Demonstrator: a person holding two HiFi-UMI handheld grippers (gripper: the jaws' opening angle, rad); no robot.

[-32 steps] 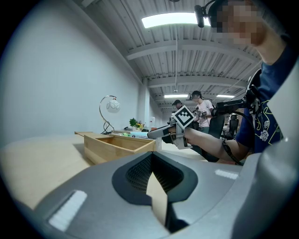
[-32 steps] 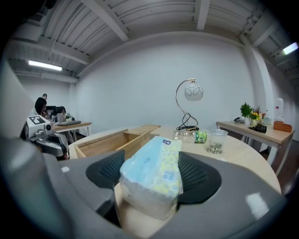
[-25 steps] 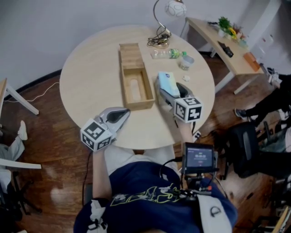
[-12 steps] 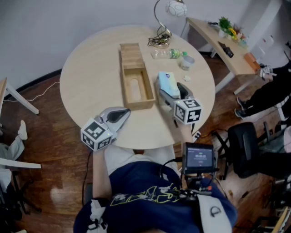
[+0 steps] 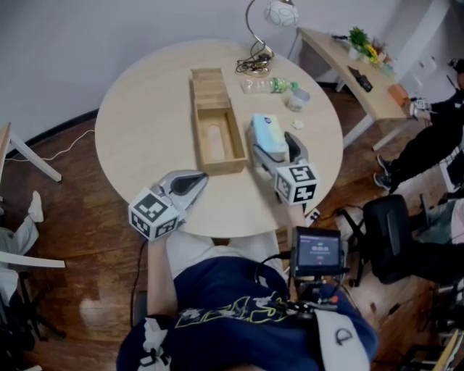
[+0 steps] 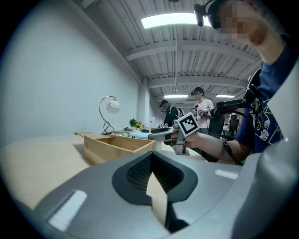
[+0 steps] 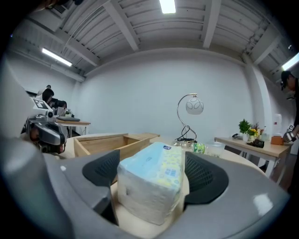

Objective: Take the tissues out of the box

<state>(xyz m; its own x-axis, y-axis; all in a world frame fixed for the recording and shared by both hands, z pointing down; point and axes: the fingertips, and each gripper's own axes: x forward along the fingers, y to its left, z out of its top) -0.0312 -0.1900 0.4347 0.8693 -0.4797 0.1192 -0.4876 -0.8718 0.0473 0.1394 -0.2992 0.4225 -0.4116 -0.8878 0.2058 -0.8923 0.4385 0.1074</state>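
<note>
Wooden box (image 5: 215, 141), lamp (image 5: 279, 13), bottle (image 5: 268, 86) (far edge)

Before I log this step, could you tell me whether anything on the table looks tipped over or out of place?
Only the plastic bottle: it lies on its side near the lamp. The tissue pack sits flat beside the empty wooden box.

On the counter (image 5: 145, 123) the box (image 5: 215, 138) lies near the middle, with its lid (image 5: 208, 83) flat at its far end. The tissue pack (image 5: 267, 132) lies just right of the box, outside it. Behind the pack lie a bottle (image 5: 268, 85) and a cup (image 5: 297, 98), and the lamp (image 5: 255, 54) stands behind them at the far edge. The left gripper (image 5: 190, 182) sits near the front edge, before the box
</note>
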